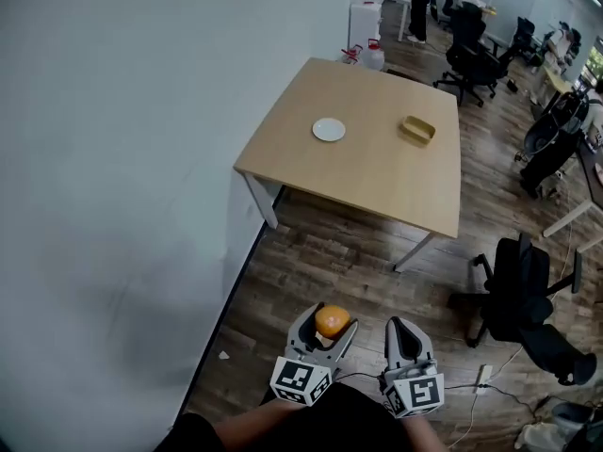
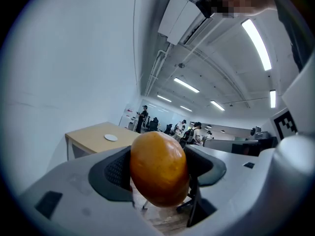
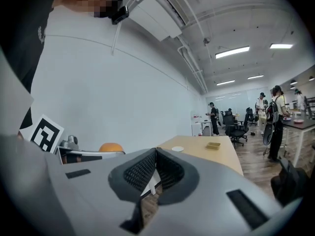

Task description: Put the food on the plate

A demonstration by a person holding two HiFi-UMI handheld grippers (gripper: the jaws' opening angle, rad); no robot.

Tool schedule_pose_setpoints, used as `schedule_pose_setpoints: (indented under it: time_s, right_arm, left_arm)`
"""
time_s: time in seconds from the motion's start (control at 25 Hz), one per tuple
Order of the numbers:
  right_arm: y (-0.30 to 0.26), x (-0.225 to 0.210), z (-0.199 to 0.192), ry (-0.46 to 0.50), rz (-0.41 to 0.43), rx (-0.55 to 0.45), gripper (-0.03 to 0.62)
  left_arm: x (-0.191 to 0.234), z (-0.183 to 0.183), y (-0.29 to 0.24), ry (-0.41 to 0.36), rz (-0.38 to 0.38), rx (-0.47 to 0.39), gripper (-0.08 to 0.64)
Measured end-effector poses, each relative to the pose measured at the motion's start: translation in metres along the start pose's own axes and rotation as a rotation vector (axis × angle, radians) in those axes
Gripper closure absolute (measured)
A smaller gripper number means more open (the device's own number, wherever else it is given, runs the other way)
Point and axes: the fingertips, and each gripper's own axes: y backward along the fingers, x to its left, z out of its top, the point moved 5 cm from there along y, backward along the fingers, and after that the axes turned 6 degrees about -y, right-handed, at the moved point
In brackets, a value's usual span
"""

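Low over the wood floor [image 1: 330,262], left claw [image 1: 330,325] gripping orange food [image 2: 158,168], right claw [image 1: 403,330] closed

Food [image 2: 158,168] between the left gripper [image 1: 329,324] fingers: glossy orange, darker amber low down. Left gripper and right gripper [image 3: 155,167] bodies light grey; pads [image 3: 140,171] black, fine mesh texture. Marker cubes [image 1: 300,380] behind the fingers: black squares on white. Ahead of the fingertips: table [image 1: 377,163] top pale wood, legs white; plate [image 1: 329,130] white; tray [image 1: 417,129] tan-yellow. Floor [image 1: 320,262] dark brown planks. Wall [image 1: 122,158] left of the fingers plain pale grey. Chair [image 1: 518,290] right of the fingers black.
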Motion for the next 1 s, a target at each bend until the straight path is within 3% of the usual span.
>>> schedule_pose_setpoints:
  time_s: [0.12, 0.6, 0.8, 1.0]
  right_arm:
    - [-0.046, -0.003, 0.019, 0.0, 0.012, -0.011, 0.532]
    - [-0.179, -0.027, 0.041, -0.021, -0.096, 0.009, 0.532]
    - [-0.196, -0.038, 0.044, -0.003, -0.136, 0.02, 0.532]
    - [-0.225, -0.043, 0.049, -0.008, -0.103, 0.001, 0.532]
  left_arm:
    - [0.035, 0.016, -0.025, 0.005, -0.005, -0.004, 0.25]
    - [0.162, 0.053, -0.095, 0.01, -0.001, -0.022, 0.25]
    - [0.186, 0.054, -0.115, 0.029, 0.012, -0.015, 0.25]
    - [0.203, 0.059, -0.131, 0.013, 0.038, -0.022, 0.25]
